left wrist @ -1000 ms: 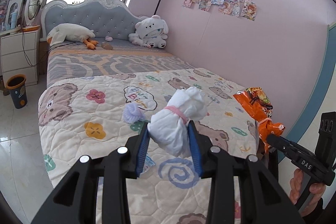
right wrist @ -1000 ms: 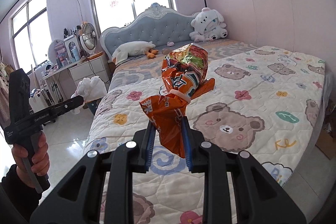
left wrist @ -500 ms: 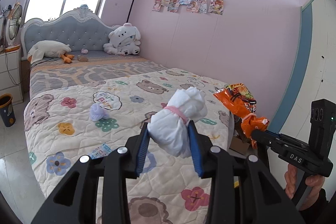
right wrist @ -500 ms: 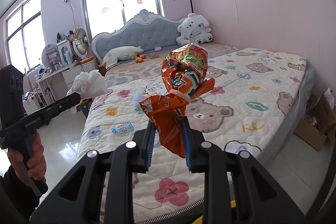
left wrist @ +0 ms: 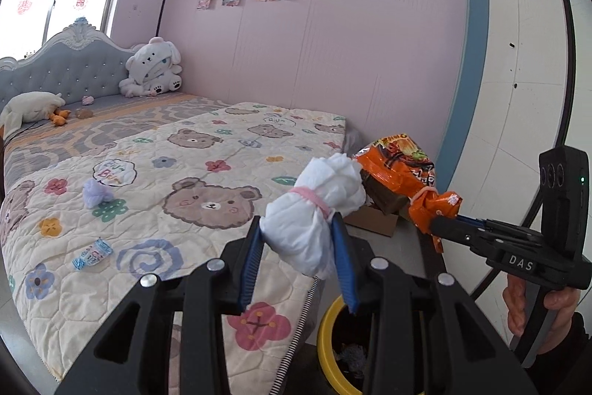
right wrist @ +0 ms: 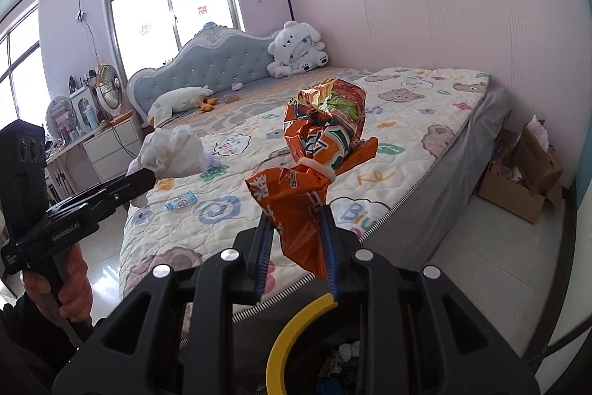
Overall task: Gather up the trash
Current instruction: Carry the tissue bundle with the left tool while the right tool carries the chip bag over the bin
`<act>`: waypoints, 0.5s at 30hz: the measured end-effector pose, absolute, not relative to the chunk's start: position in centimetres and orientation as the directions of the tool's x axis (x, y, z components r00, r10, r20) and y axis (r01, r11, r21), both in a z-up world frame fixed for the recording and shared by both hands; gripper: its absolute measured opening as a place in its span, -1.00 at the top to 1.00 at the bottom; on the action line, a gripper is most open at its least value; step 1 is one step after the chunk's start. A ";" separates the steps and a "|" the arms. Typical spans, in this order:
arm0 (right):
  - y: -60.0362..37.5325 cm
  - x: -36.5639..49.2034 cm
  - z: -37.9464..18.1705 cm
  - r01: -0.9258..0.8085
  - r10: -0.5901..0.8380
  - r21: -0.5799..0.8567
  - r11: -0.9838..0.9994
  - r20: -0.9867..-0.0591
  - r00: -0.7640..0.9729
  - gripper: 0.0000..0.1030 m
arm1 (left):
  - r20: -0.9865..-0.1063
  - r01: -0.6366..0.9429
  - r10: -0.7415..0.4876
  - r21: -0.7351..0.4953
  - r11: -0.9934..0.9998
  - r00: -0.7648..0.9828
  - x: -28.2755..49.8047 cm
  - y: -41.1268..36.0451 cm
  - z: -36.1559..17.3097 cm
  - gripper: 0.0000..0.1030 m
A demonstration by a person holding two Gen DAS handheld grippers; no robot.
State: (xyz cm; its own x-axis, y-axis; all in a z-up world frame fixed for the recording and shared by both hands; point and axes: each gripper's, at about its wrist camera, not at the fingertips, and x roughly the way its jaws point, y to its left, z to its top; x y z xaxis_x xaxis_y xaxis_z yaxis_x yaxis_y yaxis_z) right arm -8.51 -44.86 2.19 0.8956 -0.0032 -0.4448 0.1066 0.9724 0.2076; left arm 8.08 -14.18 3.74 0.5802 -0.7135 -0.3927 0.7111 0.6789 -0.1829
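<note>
The left gripper [left wrist: 298, 243] clamps its ribbed blue pads on a white tissue bundle [left wrist: 318, 206] — soft, crumpled, cinched at the waist by a pink rubber band, puffing out above and below the band. The right gripper [right wrist: 298, 243] is pinched tight on the tail of an orange snack bag [right wrist: 318, 150], glossy crinkled foil with a pale band round its neck and the printed top bulging upward. Both loads hang off the foot end of the bed [left wrist: 155, 195], above a bin with a yellow rim [left wrist: 325, 332], a round ring with dark scraps inside; in the right wrist view that rim [right wrist: 296, 332] curves just under the gripper's fingers. On the quilted bear-and-flower cover lie a lilac crumpled wad [left wrist: 97, 192] and a small flat blue-and-white wrapper [left wrist: 92, 253] — well apart from each other. A brown cardboard box [right wrist: 518, 180] with open flaps sits on the glossy tiled floor by the pink wall. A white plush dog [right wrist: 298, 49] leans against the tufted grey headboard.
</note>
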 end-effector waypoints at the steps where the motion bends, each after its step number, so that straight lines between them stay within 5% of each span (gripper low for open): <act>1: -45.3 -9.3 2.0 0.117 -0.012 0.209 0.971 -0.445 0.895 0.53 | -0.399 0.720 -0.717 -0.176 0.671 0.571 7.8 -14.7 3.5 0.34; 15: -48.7 -14.4 -1.8 0.215 -0.052 0.251 0.944 -0.530 0.846 0.52 | -0.506 0.765 -0.713 -0.148 0.627 0.486 5.4 -19.7 -0.5 0.34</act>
